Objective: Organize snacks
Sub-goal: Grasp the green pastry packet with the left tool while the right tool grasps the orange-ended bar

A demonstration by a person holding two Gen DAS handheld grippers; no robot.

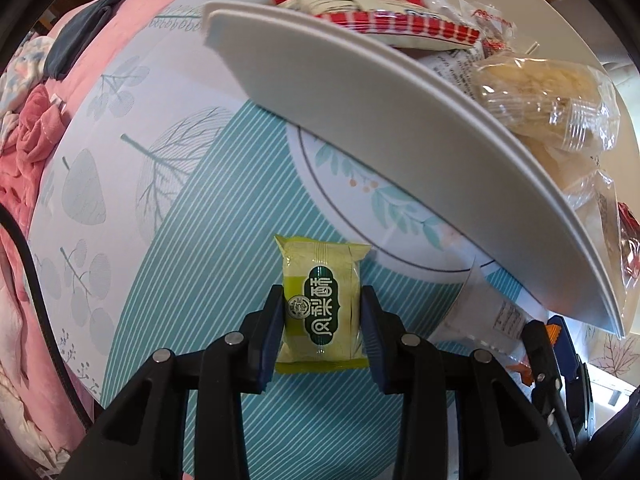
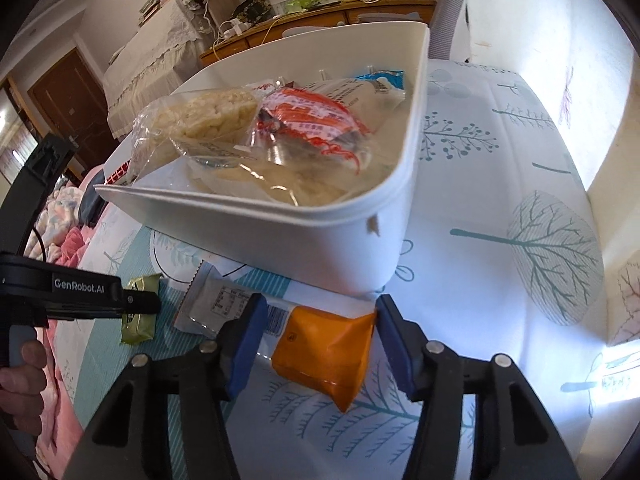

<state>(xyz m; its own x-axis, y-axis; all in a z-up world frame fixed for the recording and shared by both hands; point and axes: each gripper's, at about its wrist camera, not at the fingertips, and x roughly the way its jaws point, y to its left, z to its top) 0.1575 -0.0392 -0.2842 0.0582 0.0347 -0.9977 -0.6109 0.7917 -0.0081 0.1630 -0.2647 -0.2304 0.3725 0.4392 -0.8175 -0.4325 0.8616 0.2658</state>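
A yellow-green cake packet (image 1: 322, 300) with a dark green label lies on the leaf-patterned cloth, and my left gripper (image 1: 322, 308) is shut on its two sides. In the right wrist view this packet (image 2: 138, 330) shows under that gripper's black finger. An orange-and-white packet (image 2: 324, 352) lies between the fingers of my right gripper (image 2: 320, 320). Its jaws stand partly apart: the right pad meets the orange corner, the left finger covers the white middle. Whether they press is unclear. Behind both stands a white bin (image 2: 280, 236) heaped with snack bags.
The bin (image 1: 360, 92) holds a rice cracker bag (image 2: 208, 120) and red-printed packets (image 2: 312, 120). Pink bedding (image 1: 24, 152) lies off the cloth's left edge. A person's hand (image 2: 20, 380) holds the left gripper's handle. A pale wall (image 2: 560, 40) rises at the right.
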